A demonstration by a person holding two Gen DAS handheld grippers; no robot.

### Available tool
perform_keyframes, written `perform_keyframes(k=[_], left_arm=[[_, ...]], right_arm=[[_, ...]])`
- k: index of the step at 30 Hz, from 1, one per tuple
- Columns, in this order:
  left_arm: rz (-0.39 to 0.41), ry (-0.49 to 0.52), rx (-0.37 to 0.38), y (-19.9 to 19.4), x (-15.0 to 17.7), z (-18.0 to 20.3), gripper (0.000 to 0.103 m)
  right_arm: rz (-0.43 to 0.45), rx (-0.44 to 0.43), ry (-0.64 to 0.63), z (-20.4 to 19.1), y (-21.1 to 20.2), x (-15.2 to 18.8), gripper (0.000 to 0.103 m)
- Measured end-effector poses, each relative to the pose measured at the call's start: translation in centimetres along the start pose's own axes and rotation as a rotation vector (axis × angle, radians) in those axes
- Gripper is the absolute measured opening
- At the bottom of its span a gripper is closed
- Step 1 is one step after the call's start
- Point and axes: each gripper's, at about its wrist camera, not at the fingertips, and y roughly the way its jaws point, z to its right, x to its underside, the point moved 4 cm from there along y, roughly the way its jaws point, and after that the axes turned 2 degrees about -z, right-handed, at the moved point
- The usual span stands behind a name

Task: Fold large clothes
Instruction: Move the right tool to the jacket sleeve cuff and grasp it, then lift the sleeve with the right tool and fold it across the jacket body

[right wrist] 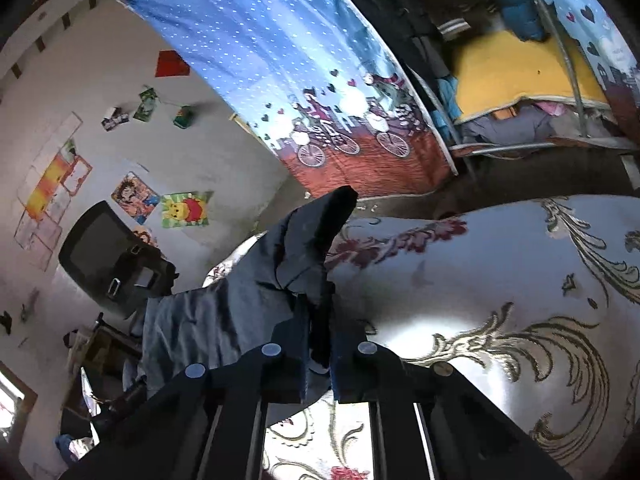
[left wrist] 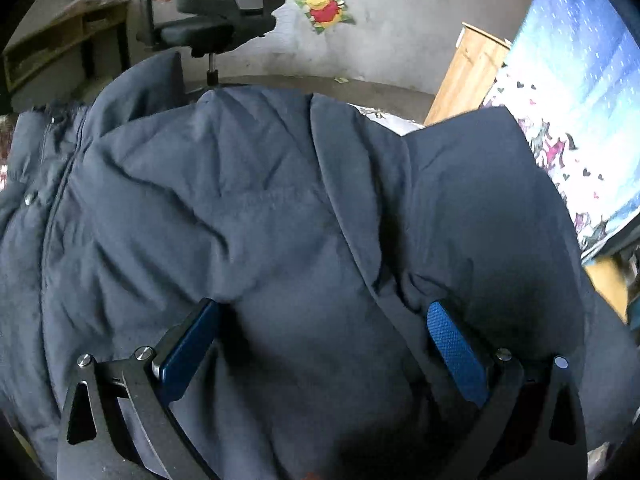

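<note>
A large dark navy padded jacket (left wrist: pixel 248 216) fills the left wrist view, lying rumpled with a zipper line at its left side. My left gripper (left wrist: pixel 324 312) is open, its blue pads (left wrist: pixel 456 352) pressed down on a puffy fold of the jacket that bulges between them. In the right wrist view my right gripper (right wrist: pixel 320 320) is shut on an edge of the same jacket (right wrist: pixel 248 292). It holds the cloth lifted above the flowered bedspread (right wrist: pixel 500 280), and a dark sleeve end (right wrist: pixel 332 212) sticks up beyond the fingers.
A black office chair (left wrist: pixel 216 12) and a wooden desk (left wrist: pixel 60 44) stand at the far wall with posters. A blue printed curtain (right wrist: pixel 312 80) hangs by a wooden panel (left wrist: pixel 468 76). A rack with clothes (right wrist: pixel 520 80) is at the right.
</note>
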Motion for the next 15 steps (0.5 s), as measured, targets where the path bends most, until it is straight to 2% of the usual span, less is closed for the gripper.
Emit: perform_keyframes(k=[5, 9, 15], left_arm=[[0.005, -0.042, 0.041, -1.9, 0.5, -2.0, 0.102], [0.052, -0.055, 0.045, -5.9, 0.5, -4.9, 0.102], [0.153, -0.116, 0.044, -13.7, -0.4, -10.3, 0.102]], right_arm=[[0.033, -0.082, -0.114, -4.2, -1.4, -0.7, 0.006], [0.068, -0.188, -0.299, -11.1, -3.2, -0.1, 0.006], [0.040, -0.349, -0.449, -20.4, -3.9, 2.8, 0.006]])
